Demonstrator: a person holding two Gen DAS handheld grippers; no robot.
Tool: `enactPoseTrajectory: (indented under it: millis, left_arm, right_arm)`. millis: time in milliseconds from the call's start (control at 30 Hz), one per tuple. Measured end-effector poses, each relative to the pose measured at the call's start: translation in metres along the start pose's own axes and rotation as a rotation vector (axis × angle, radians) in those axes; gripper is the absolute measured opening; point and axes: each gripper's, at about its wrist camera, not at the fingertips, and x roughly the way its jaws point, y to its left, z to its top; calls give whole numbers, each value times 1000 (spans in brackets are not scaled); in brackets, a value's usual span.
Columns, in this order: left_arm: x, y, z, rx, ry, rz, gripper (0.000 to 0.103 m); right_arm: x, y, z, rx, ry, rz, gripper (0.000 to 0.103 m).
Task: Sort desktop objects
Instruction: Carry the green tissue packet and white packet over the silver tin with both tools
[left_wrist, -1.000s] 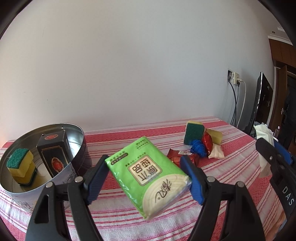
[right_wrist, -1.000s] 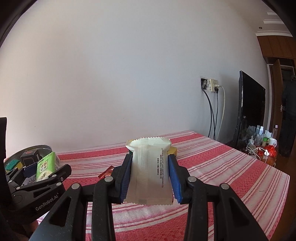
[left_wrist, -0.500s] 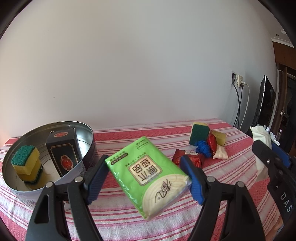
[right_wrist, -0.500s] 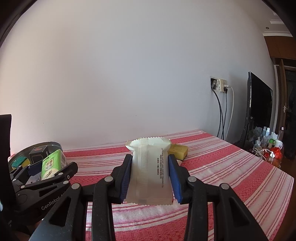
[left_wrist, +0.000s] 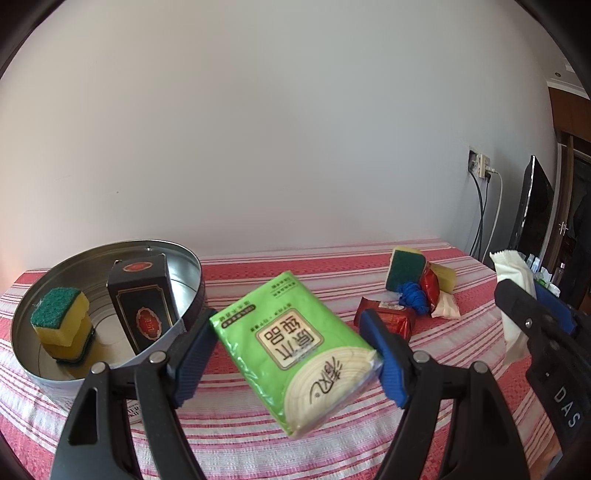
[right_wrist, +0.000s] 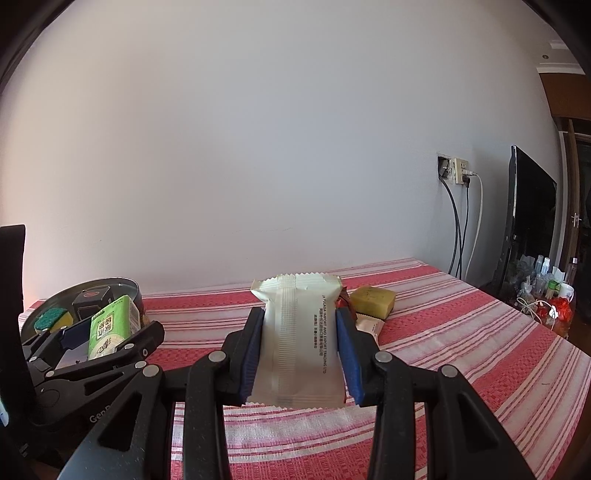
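While both jaws pinch, green tissue pack (left_wrist: 295, 350) slants lengthwise; white packet (right_wrist: 300, 341) stands upright.

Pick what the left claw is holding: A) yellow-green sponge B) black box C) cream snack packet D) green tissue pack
D: the left claw grips the green tissue pack between its blue pads above the striped tablecloth.

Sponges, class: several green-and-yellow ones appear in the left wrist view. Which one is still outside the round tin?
The sponge propped upright in the pile on the striped cloth, beside the blue bundle. The other sponges sit stacked inside the round tin.
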Motion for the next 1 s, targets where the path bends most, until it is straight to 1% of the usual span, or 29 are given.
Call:
enactPoseTrajectory:
  millis: [333,767,1000]
  left_arm:
    - [-2,4,1,-13,-6,-4,78]
    - [-13,15,4,-35,-21,-9,78]
    - [-27,32,9,-46,-51,24,78]
  right_arm:
    - [0,7,0,-1,7,7,42]
    - [-6,19,5,-14,-11,32,42]
    - [-6,29,13,-28,-27,59,42]
